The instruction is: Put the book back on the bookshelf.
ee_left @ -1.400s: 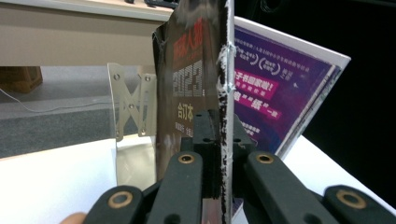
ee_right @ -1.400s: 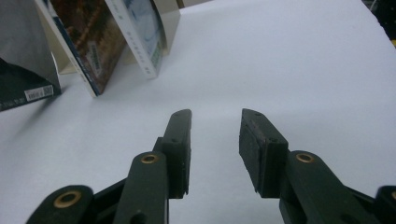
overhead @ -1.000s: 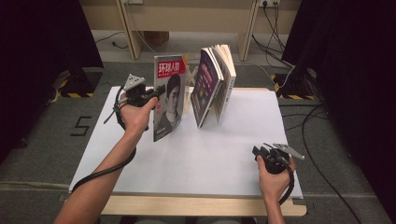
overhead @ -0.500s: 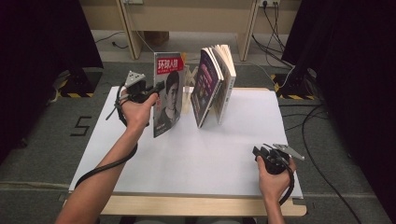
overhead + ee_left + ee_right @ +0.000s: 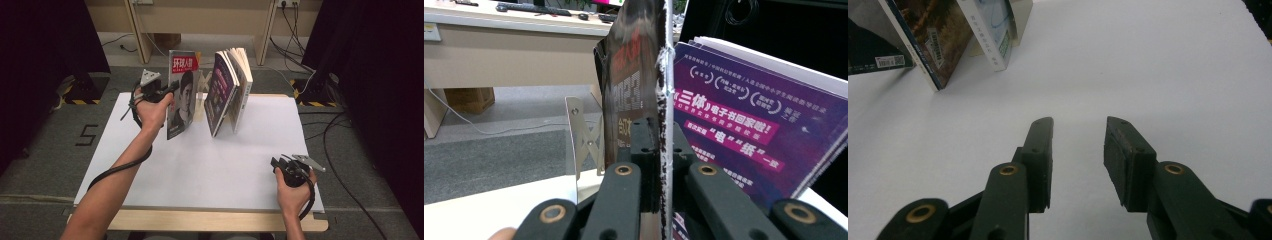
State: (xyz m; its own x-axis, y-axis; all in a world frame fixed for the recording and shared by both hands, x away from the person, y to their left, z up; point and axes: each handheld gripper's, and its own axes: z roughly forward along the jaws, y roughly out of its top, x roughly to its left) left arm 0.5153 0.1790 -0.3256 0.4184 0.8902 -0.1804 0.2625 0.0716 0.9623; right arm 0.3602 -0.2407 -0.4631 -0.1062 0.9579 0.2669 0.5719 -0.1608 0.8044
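Note:
A magazine [image 5: 182,95] with a red title and a portrait on its cover stands upright on the white table top [image 5: 200,170]. My left gripper [image 5: 169,91] is shut on its left edge. In the left gripper view the magazine's edge [image 5: 660,90] rises straight between the closed jaws of that gripper [image 5: 656,137]. Just right of it, several books [image 5: 232,90] lean together, the front one with a purple cover [image 5: 744,130]. My right gripper [image 5: 276,163] rests near the front right corner. Its jaws [image 5: 1078,125] stand open over bare table.
A thin metal bookend [image 5: 201,95] stands between the magazine and the books and appears as a bracket [image 5: 581,135] in the left gripper view. Wooden desk legs and cables lie beyond the table. Dark curtains flank both sides.
The left hand has carried the magazine a little toward the back of the table, and it now stands more upright, apart from the books. The right hand has kept still.

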